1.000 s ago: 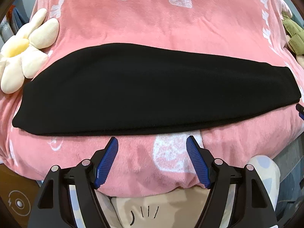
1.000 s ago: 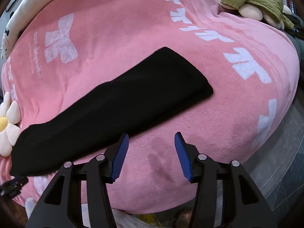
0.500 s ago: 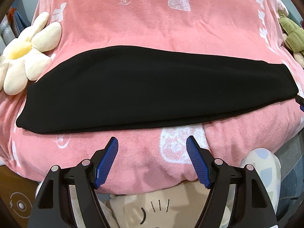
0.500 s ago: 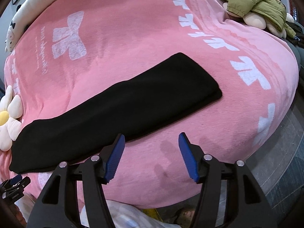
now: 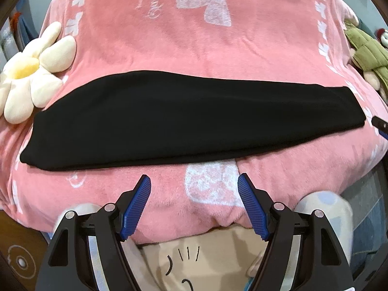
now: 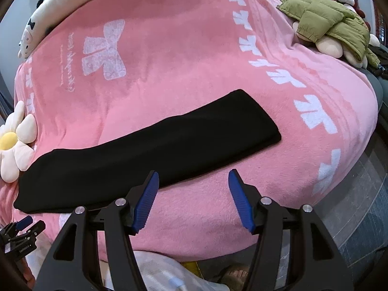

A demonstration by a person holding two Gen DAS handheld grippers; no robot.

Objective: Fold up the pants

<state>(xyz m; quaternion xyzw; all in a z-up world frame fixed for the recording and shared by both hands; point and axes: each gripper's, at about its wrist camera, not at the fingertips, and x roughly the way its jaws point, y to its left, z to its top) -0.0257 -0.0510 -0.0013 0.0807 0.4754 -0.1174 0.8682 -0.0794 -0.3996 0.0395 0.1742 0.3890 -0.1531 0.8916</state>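
Black pants point(image 5: 184, 121) lie flat as one long folded strip across a pink blanket point(image 5: 194, 36), also in the right wrist view point(image 6: 155, 150). My left gripper point(image 5: 194, 184) hovers open over the blanket's near edge, below the strip's middle, with nothing between its blue pads point(image 5: 137, 206). My right gripper point(image 6: 194, 181) hangs above the blanket in front of the strip's right half; its jaws are opening and hold nothing. The left gripper's tip point(image 6: 24, 222) shows at the right wrist view's lower left. A bit of the right gripper point(image 5: 380, 126) shows past the strip's right end.
A flower-shaped plush point(image 5: 29, 72) lies at the strip's left end. A plush toy in a green jacket point(image 6: 332, 21) rests at the blanket's right edge. A long white plush point(image 6: 48, 17) lies along the far side. Grey floor point(image 6: 359, 206) lies to the right.
Both grippers have pulled up and back from the pants, so the strip sits farther away in both views. The right gripper's jaws stand wider than before. The pants have not moved.
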